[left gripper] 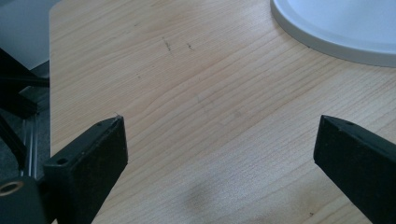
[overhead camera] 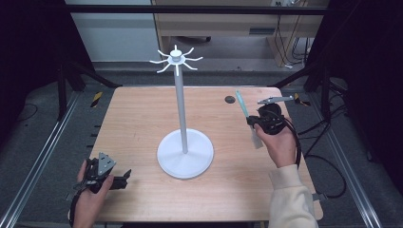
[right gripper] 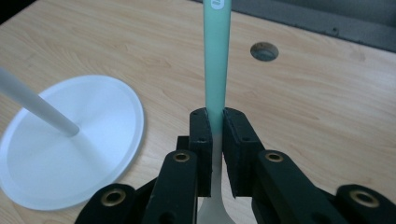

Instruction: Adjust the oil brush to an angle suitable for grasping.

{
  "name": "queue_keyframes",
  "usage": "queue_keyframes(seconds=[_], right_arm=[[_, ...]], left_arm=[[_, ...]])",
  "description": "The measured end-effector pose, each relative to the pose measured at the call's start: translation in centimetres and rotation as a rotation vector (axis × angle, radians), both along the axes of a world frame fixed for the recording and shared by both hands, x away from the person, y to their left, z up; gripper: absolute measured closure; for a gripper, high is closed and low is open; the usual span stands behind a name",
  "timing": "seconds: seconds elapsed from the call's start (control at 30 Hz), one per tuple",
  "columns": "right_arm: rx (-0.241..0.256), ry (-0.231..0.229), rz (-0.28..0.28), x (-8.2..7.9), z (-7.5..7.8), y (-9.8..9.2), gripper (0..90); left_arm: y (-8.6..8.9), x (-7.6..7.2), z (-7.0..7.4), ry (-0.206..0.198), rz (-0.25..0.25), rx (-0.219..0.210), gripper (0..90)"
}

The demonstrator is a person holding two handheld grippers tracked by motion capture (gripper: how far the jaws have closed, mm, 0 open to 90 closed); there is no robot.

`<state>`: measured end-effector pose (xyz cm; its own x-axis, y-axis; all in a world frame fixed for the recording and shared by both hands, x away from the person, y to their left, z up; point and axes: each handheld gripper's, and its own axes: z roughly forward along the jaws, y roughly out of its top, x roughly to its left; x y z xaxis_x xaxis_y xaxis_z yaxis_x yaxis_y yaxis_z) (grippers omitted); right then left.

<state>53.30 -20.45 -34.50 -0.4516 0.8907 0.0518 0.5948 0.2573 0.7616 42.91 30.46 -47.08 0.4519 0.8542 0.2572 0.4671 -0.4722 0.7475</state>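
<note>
You had the right gripper (right gripper: pixel 212 122) clamped on the green-handled spatula (right gripper: pixel 216 56), lifted at 3 o'clock from the rack (overhead camera: pixel 180 102). Hanging it remained. Left gripper (left gripper: pixel 219 140) idled wide open, empty, above the bench (overhead camera: pixel 138 118).

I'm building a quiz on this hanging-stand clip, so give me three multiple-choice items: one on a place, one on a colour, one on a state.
1. Where does the white stand sit?
A. near the table's middle
B. at its far left corner
C. on the floor

2. What colour is the handle of the utensil in the right gripper?
A. red
B. pale green
C. black

3. How do the jaws of the left gripper stand?
A. shut on the stand's pole
B. shut on a cloth
C. open, with bare table between them

Answers: 1 A, the high view shows its round base mid-table. 2 B, the right gripper view shows a pale green handle clamped between the jaws. 3 C, the left gripper view shows the jaws wide apart over wood.
</note>
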Motion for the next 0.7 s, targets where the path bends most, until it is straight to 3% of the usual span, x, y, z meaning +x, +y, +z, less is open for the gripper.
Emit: queue_keyframes(seconds=[0.03,0.07,0.1,0.2,0.7], right_arm=[[0.002,-0.009,0.0,-0.2,0.2,0.0,82.5],[0.002,-0.056,0.002,-0.6,0.6,0.2,82.5],[0.002,-0.056,0.002,-0.6,0.6,0.2,82.5],[-0.003,-0.117,-0.01,-1.4,1.3,0.4,82.5],[0.066,-0.209,0.015,-2.9,3.2,0.8,82.5]], left_arm=[[0.0,-0.1,0.0,-0.003,0.0,-0.003,2.5],[0.0,-0.1,0.1,-0.004,-0.003,0.0,2.5],[0.0,-0.1,0.1,-0.005,-0.005,-0.002,2.5],[0.0,-0.1,0.1,-0.008,-0.01,-0.01,2.5],[-0.1,-0.1,0.1,-0.005,-0.029,0.004,2.5]])
